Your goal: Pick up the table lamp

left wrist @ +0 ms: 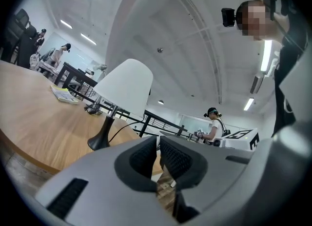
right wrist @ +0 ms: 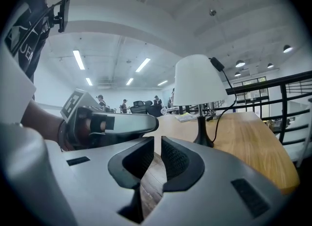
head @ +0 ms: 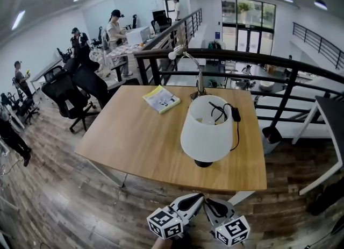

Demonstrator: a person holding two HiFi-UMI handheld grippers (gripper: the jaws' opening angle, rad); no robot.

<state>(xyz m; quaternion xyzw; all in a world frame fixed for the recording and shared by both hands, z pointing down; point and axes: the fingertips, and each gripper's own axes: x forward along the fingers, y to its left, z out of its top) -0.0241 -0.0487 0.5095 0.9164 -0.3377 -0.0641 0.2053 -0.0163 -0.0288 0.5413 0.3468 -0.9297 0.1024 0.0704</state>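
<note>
Table lamp [head: 207,129] stands upright on the desk [head: 134,135], right of middle, with its base close to the near edge and its black cord [head: 223,112] draped over the white shade. A booklet [head: 161,99] lies farther back. Left hand-held gripper [left wrist: 158,144] and right hand-held gripper [right wrist: 157,146] hover side by side off the near edge. Both have their jaws pressed together, empty, clear of the lamp.

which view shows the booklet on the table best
The head view: it looks down on the booklet, so its whole cover shows. The left gripper view catches it small and nearly edge-on. The right gripper view shows only a sliver of it beyond the lamp.
</note>
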